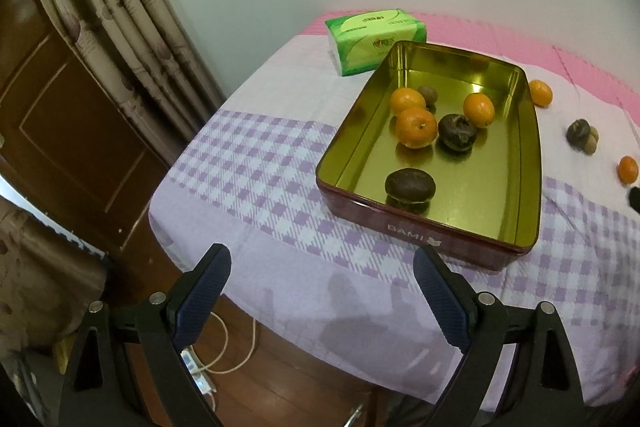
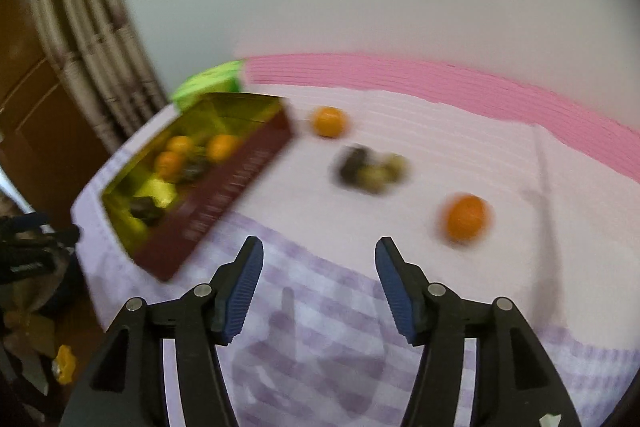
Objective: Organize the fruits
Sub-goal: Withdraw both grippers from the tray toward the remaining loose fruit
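A gold-lined red tin (image 1: 516, 239) sits on the checked tablecloth. In it lie three oranges (image 1: 418, 127), a small kiwi (image 1: 428, 94) and two dark round fruits (image 1: 410, 186). Outside it, to the right, lie an orange (image 1: 541, 93), a dark fruit with a kiwi (image 1: 582, 135) and another orange (image 1: 627, 169). My left gripper (image 1: 322, 263) is open and empty near the table's front edge. My right gripper (image 2: 319, 251) is open and empty, above the cloth in front of the loose dark fruit and kiwi (image 2: 370, 167) and an orange (image 2: 466, 219). The right wrist view is blurred.
A green tissue pack (image 1: 372, 39) stands behind the tin. A curtain (image 1: 120, 27) and wooden door (image 1: 60, 131) are at left. A power strip with cables (image 1: 200, 375) lies on the floor below the table edge. A pink band (image 2: 440, 79) runs along the wall.
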